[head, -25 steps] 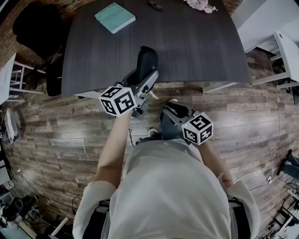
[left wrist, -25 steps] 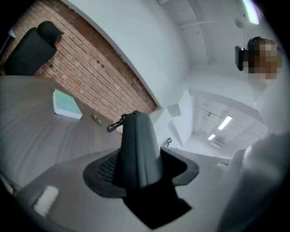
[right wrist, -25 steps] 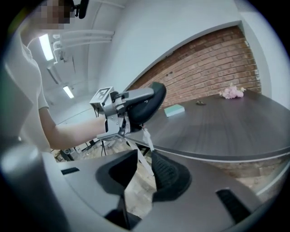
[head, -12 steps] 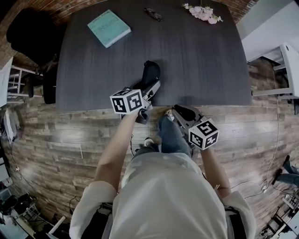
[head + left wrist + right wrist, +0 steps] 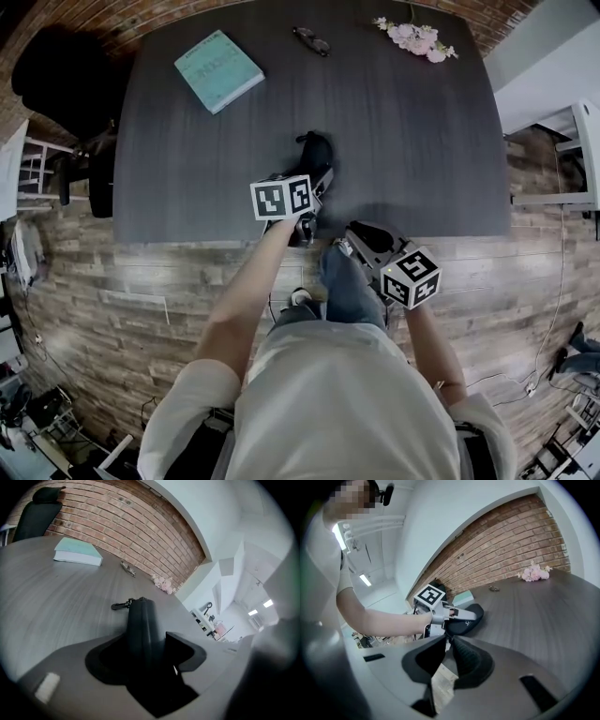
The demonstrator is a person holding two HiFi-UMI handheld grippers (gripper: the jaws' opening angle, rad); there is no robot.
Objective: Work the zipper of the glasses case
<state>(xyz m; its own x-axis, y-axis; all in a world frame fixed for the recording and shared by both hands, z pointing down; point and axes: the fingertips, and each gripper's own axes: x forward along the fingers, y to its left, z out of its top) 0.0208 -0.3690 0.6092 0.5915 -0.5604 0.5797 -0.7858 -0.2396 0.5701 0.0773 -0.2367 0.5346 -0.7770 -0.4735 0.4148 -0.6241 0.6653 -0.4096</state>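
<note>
The black glasses case point(image 5: 314, 150) lies lengthwise between the jaws of my left gripper point(image 5: 317, 183), over the dark table point(image 5: 187, 141) near its front edge. The left gripper view shows the case point(image 5: 140, 625) running forward from the left gripper point(image 5: 145, 649), with a small metal clip point(image 5: 119, 605) at its far end. My right gripper point(image 5: 356, 232) hangs just off the table's front edge, to the right of the case and apart from it. The right gripper point(image 5: 450, 641) has just been closing; its tips meet with nothing between them. It looks at the case point(image 5: 471, 616).
A teal book point(image 5: 217, 70) lies at the table's back left, a pair of glasses point(image 5: 311, 39) at the back middle, and pink flowers point(image 5: 417, 37) at the back right. A black chair point(image 5: 56, 66) stands beyond the left corner. Wooden floor lies below me.
The left gripper has carried the case forward and down over the table. The right gripper has moved up to the table's front edge, and its jaws have narrowed.
</note>
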